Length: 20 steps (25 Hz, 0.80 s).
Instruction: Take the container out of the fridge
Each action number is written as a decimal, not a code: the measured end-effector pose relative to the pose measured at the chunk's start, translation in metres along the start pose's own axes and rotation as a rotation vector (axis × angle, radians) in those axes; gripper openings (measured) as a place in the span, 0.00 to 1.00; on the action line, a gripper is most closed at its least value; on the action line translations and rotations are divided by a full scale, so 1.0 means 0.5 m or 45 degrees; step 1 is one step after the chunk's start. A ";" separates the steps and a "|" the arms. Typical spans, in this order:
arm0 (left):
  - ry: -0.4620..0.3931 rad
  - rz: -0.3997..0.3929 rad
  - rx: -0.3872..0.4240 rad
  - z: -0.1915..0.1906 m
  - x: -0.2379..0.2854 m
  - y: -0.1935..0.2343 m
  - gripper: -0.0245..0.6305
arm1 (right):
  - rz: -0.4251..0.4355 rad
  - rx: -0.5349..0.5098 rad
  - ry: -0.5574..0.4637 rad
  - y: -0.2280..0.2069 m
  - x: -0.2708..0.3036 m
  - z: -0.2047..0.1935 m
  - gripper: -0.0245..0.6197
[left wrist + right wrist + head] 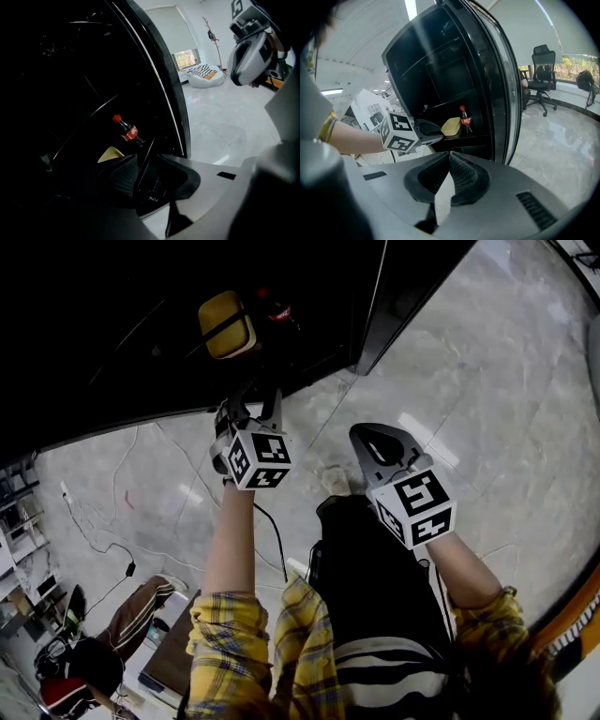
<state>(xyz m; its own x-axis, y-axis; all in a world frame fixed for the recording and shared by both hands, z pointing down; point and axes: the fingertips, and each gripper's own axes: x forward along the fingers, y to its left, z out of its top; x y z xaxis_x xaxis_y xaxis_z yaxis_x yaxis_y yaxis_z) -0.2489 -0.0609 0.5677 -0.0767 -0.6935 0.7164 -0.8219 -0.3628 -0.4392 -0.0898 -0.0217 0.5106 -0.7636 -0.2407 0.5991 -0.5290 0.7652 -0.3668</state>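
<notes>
the fridge stands open, its door swung aside, so getting access is done. the container, a pale yellow tub, sits on a dark shelf inside, just beside a small cola bottle with a red cap. nothing grips it yet.

the left tool is stretched toward the shelf, and in the right gripper view its tips are near the container's left side but apart from it. the left gripper view shows the jaws spread, with only the dark fridge edge in the gap between them and the container peeking out just beyond the left jaw. so it is released and empty.

the right tool hangs back over the floor, well apart from the fridge. its own view shows the pads meeting at the tips with nothing between them: clenched on nothing.

as i read it, the task is in its early reach. what is left is the grasp itself, then lifting the container clear of the bottle and bringing it out past the door.
</notes>
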 end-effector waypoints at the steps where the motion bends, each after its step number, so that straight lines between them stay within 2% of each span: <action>1: 0.006 0.012 -0.003 -0.006 0.011 0.007 0.22 | 0.004 0.003 0.007 -0.002 0.009 -0.007 0.08; 5: 0.022 0.059 -0.056 -0.022 0.052 0.040 0.24 | 0.018 0.027 0.041 -0.008 0.042 -0.041 0.08; 13: 0.039 0.076 -0.170 -0.042 0.135 0.081 0.27 | 0.033 0.034 0.085 -0.011 0.082 -0.084 0.08; 20: 0.086 0.135 -0.143 -0.062 0.170 0.106 0.27 | 0.035 0.053 0.119 -0.025 0.096 -0.120 0.08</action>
<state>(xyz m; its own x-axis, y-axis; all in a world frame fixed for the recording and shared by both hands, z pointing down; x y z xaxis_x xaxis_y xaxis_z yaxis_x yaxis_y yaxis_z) -0.3163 -0.1197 0.6219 -0.2010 -0.6792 0.7059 -0.8647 -0.2156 -0.4537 -0.0978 -0.0071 0.5867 -0.7413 -0.1617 0.6514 -0.5247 0.7449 -0.4121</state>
